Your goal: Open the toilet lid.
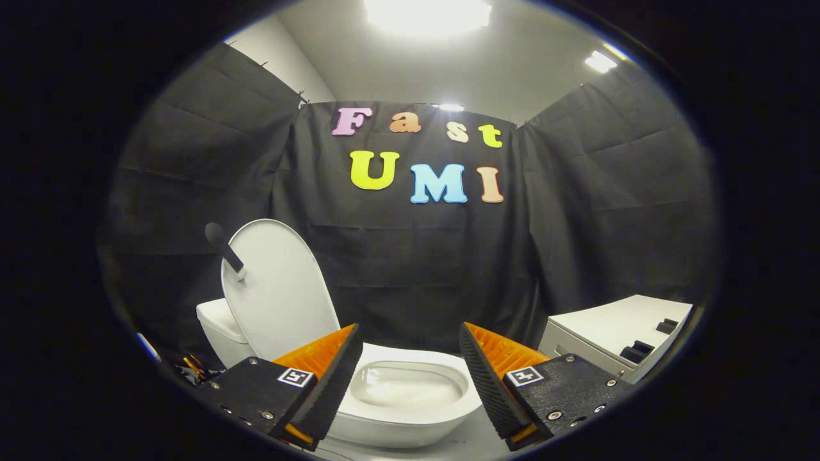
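The lid (278,288) stands upright beyond the tool's left finger, leaning back toward the tank (214,323), so the job looks finished. The tool (410,358) hangs wide open, gripping nothing, with the bowl (410,390) showing between its fingers.

light is thrown down from a large ceiling panel (428,14) high above the gripper (410,371), blown out to pure white glare. a smaller lamp (600,61) is seen up and off toward the right finger, also overexposed. the dark cloth wall (410,256) beyond the fingers is left dim, its folds softly shaded. a bright sheen is caught on the raised toilet lid (282,294) and in the bowl (410,384) between the parted fingers. straight lines are bent by fisheye distortion, and softness is noticed outward.
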A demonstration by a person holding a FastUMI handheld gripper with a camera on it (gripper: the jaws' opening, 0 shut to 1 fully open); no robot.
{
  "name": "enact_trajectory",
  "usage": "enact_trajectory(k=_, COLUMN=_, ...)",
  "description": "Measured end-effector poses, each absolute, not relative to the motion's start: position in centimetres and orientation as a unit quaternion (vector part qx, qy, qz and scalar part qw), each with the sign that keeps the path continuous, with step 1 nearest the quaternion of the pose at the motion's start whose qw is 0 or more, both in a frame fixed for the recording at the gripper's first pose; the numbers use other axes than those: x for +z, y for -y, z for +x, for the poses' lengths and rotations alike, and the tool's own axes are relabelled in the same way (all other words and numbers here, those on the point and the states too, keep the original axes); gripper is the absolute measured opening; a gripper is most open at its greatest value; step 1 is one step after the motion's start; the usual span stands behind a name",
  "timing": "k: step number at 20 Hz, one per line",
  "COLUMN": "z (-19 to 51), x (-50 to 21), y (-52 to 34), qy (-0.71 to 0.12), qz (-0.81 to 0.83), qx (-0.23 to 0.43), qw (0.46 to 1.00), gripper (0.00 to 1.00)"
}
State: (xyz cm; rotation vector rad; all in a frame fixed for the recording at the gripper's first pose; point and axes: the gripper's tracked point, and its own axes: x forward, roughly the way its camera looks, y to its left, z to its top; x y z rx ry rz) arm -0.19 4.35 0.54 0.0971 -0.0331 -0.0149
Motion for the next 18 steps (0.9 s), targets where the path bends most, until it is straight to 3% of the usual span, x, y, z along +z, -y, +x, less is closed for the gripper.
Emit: enact_trajectory(k=18, z=0.4, x=-2.0, y=-5.9, qy=-0.03, qz=0.013, qx=0.008, qw=0.999, gripper=0.94)
